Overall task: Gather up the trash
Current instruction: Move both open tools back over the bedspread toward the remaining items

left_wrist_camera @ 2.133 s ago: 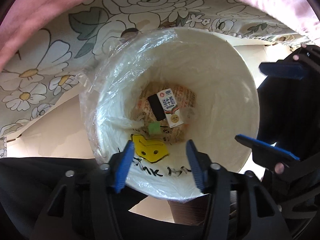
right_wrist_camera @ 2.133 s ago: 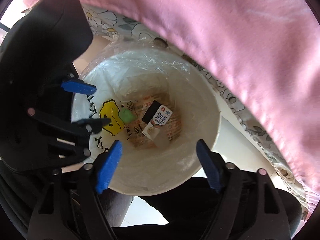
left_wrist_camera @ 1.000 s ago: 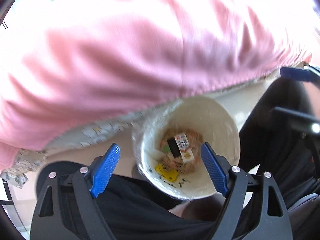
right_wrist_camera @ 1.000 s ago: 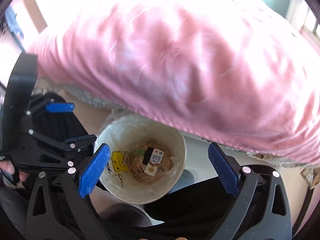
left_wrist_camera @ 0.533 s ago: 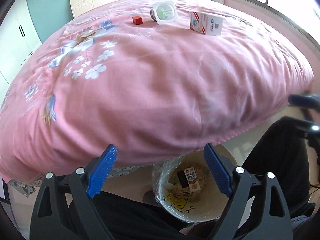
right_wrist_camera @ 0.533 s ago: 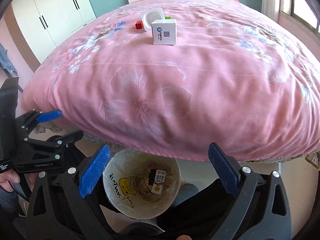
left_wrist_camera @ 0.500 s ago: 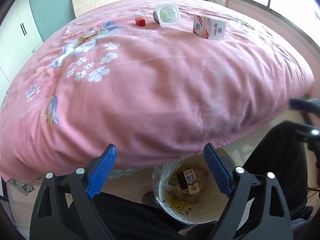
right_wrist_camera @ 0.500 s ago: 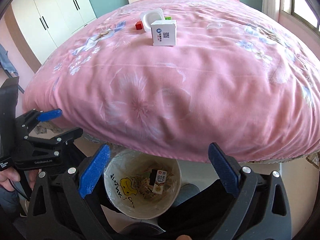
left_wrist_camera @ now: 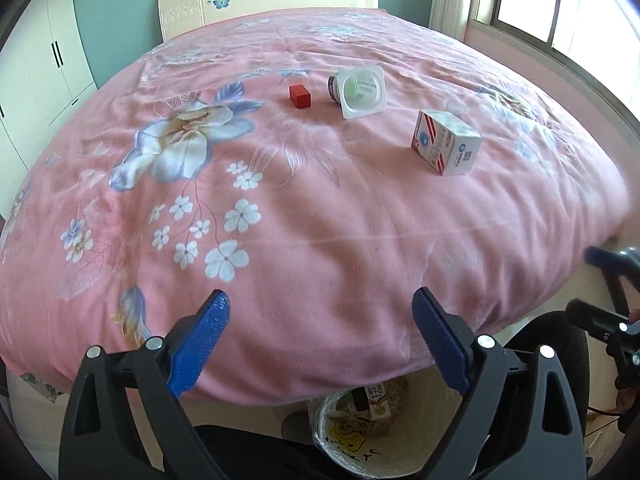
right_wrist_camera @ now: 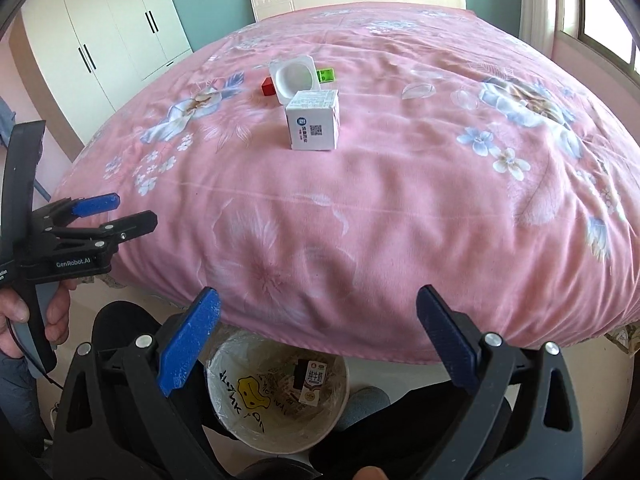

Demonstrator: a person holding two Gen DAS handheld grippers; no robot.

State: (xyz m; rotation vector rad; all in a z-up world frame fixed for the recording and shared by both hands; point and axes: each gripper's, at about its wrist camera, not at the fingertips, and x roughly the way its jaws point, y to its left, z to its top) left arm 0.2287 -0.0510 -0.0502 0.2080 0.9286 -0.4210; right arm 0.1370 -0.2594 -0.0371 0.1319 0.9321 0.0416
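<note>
Left gripper [left_wrist_camera: 320, 320] is seen pointed steeply downward, its jaws opening and wide apart, with nothing held between the blue pads [left_wrist_camera: 202, 334]. Right gripper [right_wrist_camera: 316, 324] is likewise angled downward, its jaws spread wide and empty. In the right wrist view the left gripper is shown from the side at the left edge, its handle grasped by the left hand [right_wrist_camera: 24, 316]; a dark trouser leg [right_wrist_camera: 120, 328] is visible below

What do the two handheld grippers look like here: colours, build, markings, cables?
Both grippers are matte black frames with triangular cut-outs and silver screws, each finger faced with a ribbed blue pad. The left gripper reads "GenRobot.AI" in white on its side; a thin dark cable trails below its handle.
</note>
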